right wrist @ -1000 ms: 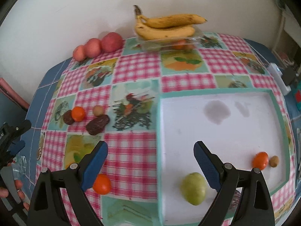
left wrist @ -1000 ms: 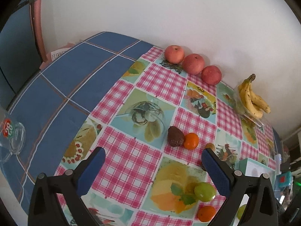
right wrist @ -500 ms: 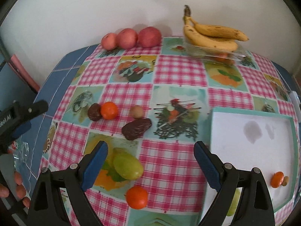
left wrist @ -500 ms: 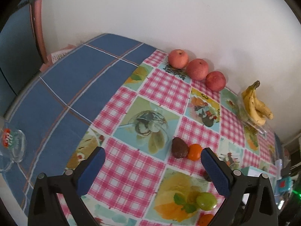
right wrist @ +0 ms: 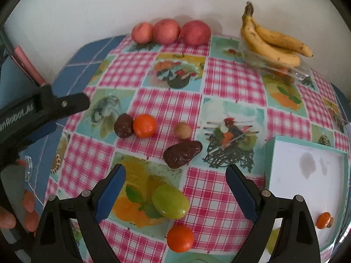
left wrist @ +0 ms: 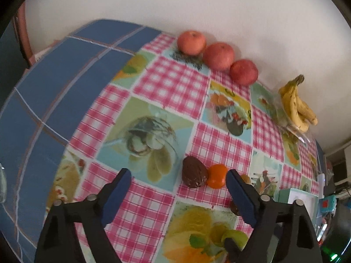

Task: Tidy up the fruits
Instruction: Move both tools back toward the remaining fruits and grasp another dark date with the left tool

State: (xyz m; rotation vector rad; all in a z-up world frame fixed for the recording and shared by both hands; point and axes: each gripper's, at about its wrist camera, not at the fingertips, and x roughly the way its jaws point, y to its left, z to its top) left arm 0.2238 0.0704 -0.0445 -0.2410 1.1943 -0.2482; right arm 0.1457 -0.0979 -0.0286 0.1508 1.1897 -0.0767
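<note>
Right wrist: tray cut off, lower-right.

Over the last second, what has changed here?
The right gripper swung from over the white tray to above the green fruit, open and empty. The left gripper, its jaws closing on nothing, approached the dark fruit and orange. No fruit moved.
</note>
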